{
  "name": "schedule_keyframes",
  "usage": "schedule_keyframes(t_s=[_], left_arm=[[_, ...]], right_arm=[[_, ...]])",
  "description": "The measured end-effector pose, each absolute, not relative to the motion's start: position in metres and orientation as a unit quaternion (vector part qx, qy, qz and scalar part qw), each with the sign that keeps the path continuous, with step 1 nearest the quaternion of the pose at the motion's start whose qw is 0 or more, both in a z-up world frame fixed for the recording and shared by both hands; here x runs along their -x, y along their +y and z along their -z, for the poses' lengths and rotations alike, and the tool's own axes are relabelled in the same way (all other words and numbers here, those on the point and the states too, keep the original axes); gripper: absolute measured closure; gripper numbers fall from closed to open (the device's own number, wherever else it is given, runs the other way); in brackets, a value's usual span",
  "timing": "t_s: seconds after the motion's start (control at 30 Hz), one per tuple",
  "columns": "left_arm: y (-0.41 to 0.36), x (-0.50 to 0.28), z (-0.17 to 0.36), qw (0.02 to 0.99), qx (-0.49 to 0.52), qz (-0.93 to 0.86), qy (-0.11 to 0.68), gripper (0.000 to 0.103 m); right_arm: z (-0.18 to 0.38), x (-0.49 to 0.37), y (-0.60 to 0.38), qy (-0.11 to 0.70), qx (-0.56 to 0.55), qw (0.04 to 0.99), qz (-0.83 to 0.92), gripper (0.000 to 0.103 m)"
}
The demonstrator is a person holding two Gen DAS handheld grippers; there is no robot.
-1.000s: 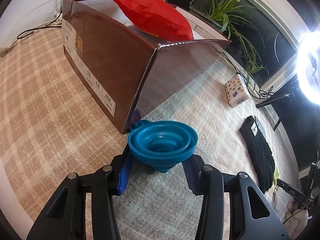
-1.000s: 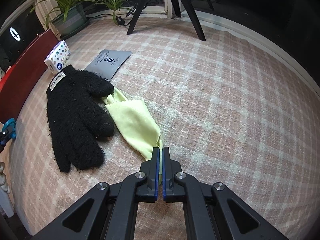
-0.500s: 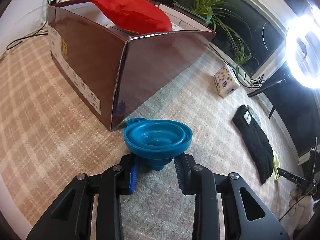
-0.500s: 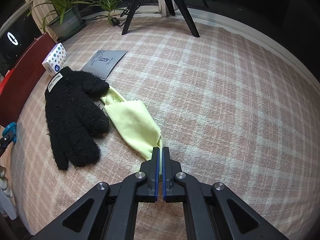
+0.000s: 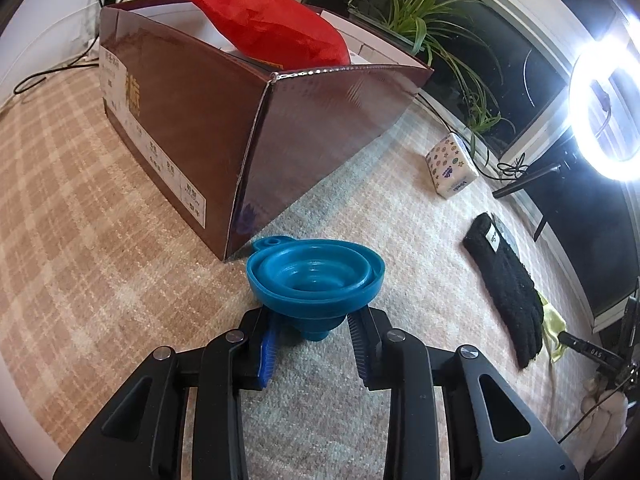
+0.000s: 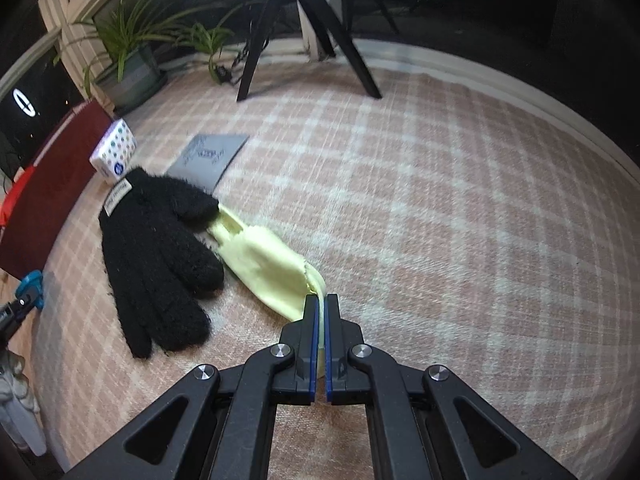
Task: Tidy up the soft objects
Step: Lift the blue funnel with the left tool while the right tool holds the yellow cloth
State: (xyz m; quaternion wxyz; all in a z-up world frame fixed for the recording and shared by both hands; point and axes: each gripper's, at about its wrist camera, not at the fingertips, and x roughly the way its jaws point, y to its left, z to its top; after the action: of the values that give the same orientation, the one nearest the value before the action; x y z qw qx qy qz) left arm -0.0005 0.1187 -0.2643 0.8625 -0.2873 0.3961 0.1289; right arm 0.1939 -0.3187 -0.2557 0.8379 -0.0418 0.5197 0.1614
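Right wrist: cloth pinched between jaws (edge).

Both wrist views look low across the carpet, sharing the black glove.

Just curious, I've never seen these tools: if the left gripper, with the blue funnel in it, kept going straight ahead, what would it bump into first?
Most likely the near corner of the brown cardboard box, straight beyond the blue funnel in the left gripper; depth is uncertain.
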Motion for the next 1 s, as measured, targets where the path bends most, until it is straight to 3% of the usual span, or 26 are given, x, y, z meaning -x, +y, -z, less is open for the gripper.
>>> schedule_keyframes(t_s=[0.4,0.63,0.8,0.9,1.0], left_arm=[[0.118,0.002,0.265,0.865,0.287,-0.125,0.393,0.07],[0.115,-0.007,0.264,0.868,0.276,-0.13,0.392,0.053],[0.112,-0.014,0.264,0.87,0.264,-0.142,0.391,0.053],[0.113,-0.016,0.265,0.872,0.265,-0.14,0.386,0.066],[0.114,-0.015,0.266,0.874,0.268,-0.133,0.384,0.068]], right_arm=[[0.256,-0.193,-0.312,0.52,0.042,0.837,-0.166,0.101],[0.258,-0.192,-0.307,0.524,0.049,0.833,-0.17,0.101],[0.26,-0.193,-0.307,0.526,0.05,0.832,-0.17,0.101],[0.261,-0.193,-0.306,0.526,0.048,0.832,-0.17,0.101],[0.259,-0.192,-0.306,0.523,0.048,0.834,-0.169,0.101]])
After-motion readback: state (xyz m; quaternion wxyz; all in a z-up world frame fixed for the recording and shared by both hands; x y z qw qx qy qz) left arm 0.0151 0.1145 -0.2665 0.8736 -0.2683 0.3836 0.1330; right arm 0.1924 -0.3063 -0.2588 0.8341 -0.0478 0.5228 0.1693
